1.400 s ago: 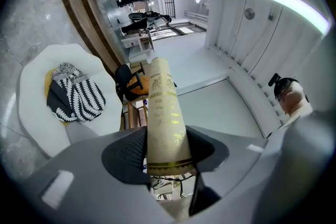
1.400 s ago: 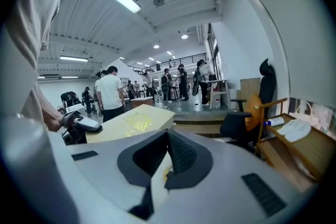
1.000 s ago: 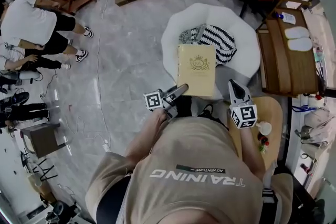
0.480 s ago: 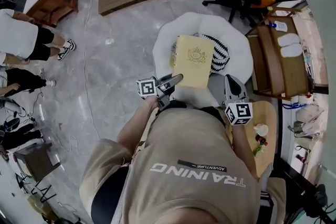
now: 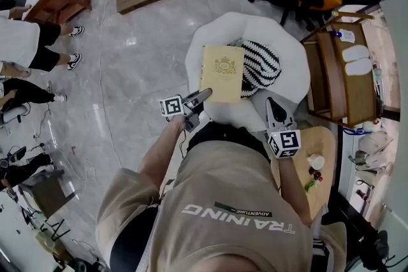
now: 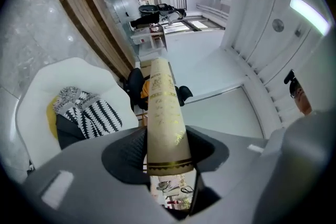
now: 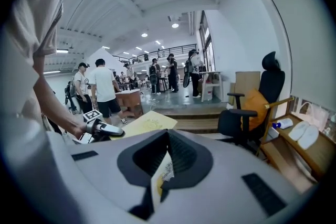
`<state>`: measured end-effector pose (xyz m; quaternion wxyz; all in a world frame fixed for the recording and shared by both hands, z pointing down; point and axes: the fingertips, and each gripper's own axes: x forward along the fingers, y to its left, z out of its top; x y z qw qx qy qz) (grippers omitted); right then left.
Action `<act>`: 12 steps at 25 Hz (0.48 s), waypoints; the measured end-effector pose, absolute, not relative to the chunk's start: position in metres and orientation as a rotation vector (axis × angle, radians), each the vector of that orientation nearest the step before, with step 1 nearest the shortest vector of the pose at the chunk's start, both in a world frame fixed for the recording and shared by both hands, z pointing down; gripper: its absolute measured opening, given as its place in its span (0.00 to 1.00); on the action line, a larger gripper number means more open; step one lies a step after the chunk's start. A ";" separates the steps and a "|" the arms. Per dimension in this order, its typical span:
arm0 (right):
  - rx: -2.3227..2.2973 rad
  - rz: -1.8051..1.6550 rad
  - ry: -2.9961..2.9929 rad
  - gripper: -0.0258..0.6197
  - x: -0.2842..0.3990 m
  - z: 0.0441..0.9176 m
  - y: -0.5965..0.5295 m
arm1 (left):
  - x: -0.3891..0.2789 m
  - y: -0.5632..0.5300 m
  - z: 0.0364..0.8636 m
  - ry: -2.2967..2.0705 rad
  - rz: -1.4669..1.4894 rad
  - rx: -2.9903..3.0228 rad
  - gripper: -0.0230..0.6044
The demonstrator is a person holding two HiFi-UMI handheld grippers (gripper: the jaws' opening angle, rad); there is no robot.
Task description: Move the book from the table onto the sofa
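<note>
Fingers of left gripper (image 5: 203, 96) clamped on book (image 5: 222, 73) by its near edge. Book is held flat over the white sofa (image 5: 290, 51), beside the striped cushion (image 5: 260, 65), clear of bench (image 5: 326, 140). Right gripper (image 5: 273, 105) fingers together, empty. Step looks like carry-to-place. Next: lower book onto the seat, spread fingers, back out.

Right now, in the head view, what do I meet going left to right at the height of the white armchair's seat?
Person in white shirt → book → black-and-white striped cushion → wooden rack holding white slippers.
</note>
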<state>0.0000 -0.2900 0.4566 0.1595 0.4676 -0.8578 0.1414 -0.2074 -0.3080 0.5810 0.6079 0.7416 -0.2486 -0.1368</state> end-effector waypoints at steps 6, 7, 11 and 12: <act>1.236 0.491 -2.463 0.05 0.004 0.504 -0.296 | -0.221 -0.317 0.642 -0.690 -0.364 1.598 0.37; 1.218 0.496 -2.461 0.05 0.003 0.516 -0.296 | -0.223 -0.319 0.657 -0.705 -0.367 1.582 0.37; 1.105 0.457 -2.447 0.05 -0.007 0.563 -0.287 | -0.231 -0.324 0.734 -0.776 -0.367 1.504 0.37; 1.088 0.471 -2.450 0.05 -0.010 0.576 -0.286 | -0.233 -0.326 0.756 -0.791 -0.367 1.495 0.37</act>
